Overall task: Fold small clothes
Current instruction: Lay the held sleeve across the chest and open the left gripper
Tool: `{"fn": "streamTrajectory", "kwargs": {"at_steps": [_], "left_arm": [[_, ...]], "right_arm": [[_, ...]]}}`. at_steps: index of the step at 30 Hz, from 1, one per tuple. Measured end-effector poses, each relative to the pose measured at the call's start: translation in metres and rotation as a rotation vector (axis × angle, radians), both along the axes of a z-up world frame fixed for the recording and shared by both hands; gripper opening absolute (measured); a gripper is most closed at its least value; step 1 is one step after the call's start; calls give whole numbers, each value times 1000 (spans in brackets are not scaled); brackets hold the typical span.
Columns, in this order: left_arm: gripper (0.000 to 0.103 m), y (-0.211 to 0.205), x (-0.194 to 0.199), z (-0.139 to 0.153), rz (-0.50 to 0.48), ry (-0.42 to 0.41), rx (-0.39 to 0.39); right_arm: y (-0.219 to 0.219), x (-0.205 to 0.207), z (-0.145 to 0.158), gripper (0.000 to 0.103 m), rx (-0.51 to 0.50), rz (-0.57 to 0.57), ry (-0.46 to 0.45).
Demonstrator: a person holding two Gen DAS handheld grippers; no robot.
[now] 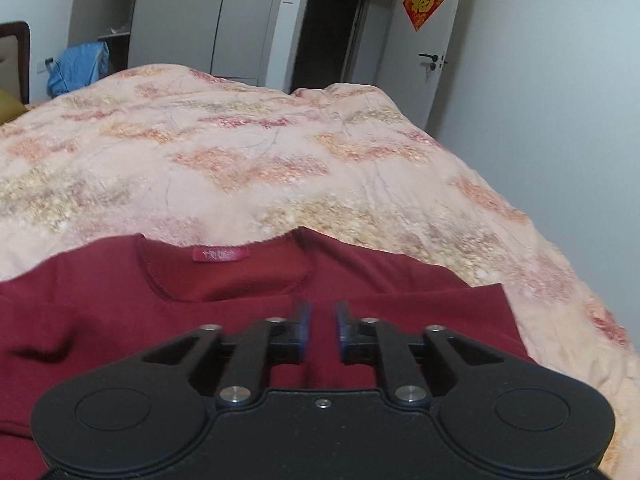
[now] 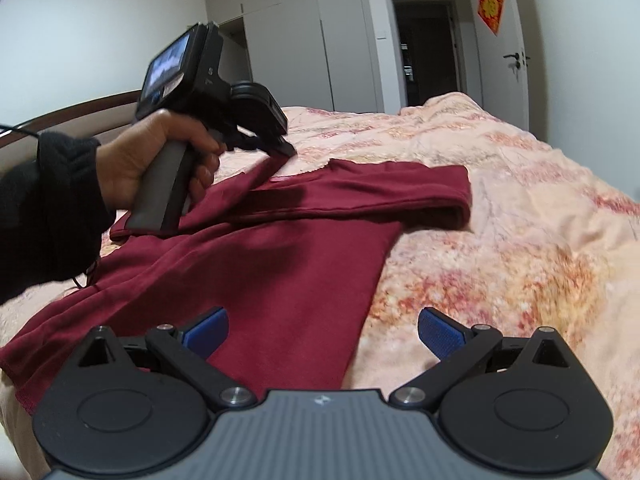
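A dark red top [image 1: 120, 320] lies spread on the bed, its collar and pink label [image 1: 221, 255] facing away from me. My left gripper [image 1: 320, 322] hovers just behind the collar, its blue pads a narrow gap apart with only the flat cloth below showing between them. In the right wrist view a hand [image 2: 132, 160] holds that left gripper [image 2: 286, 148], and a ridge of the red top [image 2: 280, 264] rises to its tips. One sleeve [image 2: 400, 196] lies folded across the chest. My right gripper [image 2: 322, 332] stands wide open above the top's lower edge, holding nothing.
The floral peach quilt [image 1: 240, 152] covers the whole bed and drops off at the right edge [image 2: 580, 240]. A headboard [image 2: 80, 112] stands at the left. Beyond the bed are white wardrobes [image 1: 180, 12], a dark doorway [image 1: 332, 28], a door [image 1: 432, 40] and a blue cloth [image 1: 78, 66].
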State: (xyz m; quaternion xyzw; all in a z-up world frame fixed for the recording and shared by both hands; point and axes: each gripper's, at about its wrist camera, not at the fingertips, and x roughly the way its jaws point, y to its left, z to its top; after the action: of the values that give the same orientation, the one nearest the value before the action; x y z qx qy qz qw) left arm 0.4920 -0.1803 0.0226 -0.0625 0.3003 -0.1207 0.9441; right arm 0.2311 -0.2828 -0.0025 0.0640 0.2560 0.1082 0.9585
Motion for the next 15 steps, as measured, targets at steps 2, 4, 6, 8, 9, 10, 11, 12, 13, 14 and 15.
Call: {"fn": "streamTrajectory", "kwargs": {"at_steps": [2, 4, 6, 8, 9, 10, 11, 12, 13, 14, 15], "left_arm": [[46, 5, -3, 7, -3, -11, 1], [59, 14, -6, 19, 9, -27, -2], [68, 26, -10, 37, 37, -49, -2], [79, 42, -15, 53, 65, -62, -1], [81, 51, -17, 62, 81, -73, 3], [84, 61, -20, 72, 98, -89, 9], [87, 72, -23, 82, 117, -106, 14], [89, 85, -27, 92, 140, -120, 19], [93, 99, -31, 101, 163, -128, 25], [95, 114, -35, 111, 188, -134, 34], [95, 129, -40, 119, 213, -140, 42]], "right_arm": [[-1, 0, -1, 103, 11, -4, 3], [0, 1, -1, 103, 18, -6, 5], [2, 2, 0, 103, 24, -6, 6], [5, 4, 2, 103, 29, 0, 4], [7, 5, 4, 103, 28, 3, 0], [9, 6, 6, 103, 26, 10, -4], [11, 8, 7, 103, 23, 16, -8], [14, 11, 9, 103, 20, 23, -10], [17, 13, 11, 103, 18, 30, -11], [20, 17, 13, 103, 17, 38, -11], [23, 21, 15, 103, 18, 48, -12]]}}
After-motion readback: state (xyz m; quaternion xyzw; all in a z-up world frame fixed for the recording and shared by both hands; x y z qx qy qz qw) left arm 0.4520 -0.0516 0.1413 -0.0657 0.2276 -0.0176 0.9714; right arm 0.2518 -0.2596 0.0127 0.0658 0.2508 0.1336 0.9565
